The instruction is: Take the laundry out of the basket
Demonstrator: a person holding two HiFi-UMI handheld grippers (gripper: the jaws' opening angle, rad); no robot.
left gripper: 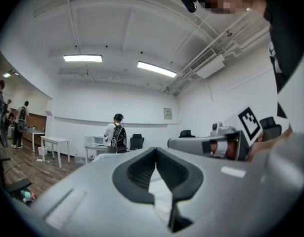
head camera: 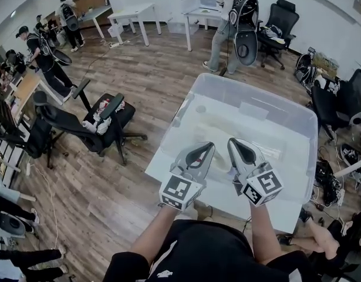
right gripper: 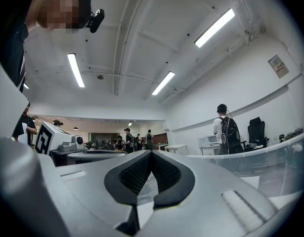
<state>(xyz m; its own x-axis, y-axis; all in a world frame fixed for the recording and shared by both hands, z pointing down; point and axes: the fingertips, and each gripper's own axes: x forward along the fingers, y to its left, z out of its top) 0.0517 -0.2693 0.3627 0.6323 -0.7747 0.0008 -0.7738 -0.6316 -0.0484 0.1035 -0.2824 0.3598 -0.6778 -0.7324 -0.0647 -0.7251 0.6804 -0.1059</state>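
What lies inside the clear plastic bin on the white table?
Pale, cream-coloured cloth lies on the floor of the bin. The left hand-held gripper and right hand-held gripper hang over its near part and cover what is beneath them.

**Colour rundown: mostly grey, white and brown**

Both the left gripper [head camera: 211,145] and the right gripper [head camera: 230,140] are light grey with black ribbed pads on the fingers [head camera: 199,155]. Each carries a cube of black-and-white square markers. The basket [head camera: 259,96] is clear, kinda frosted, with pale cream laundry [head camera: 227,125] showing through. The bench [head camera: 159,170] is white and the floor [head camera: 157,81] is brown wood plank. The chair [head camera: 68,122] is black with white cloths [head camera: 103,121] on it.
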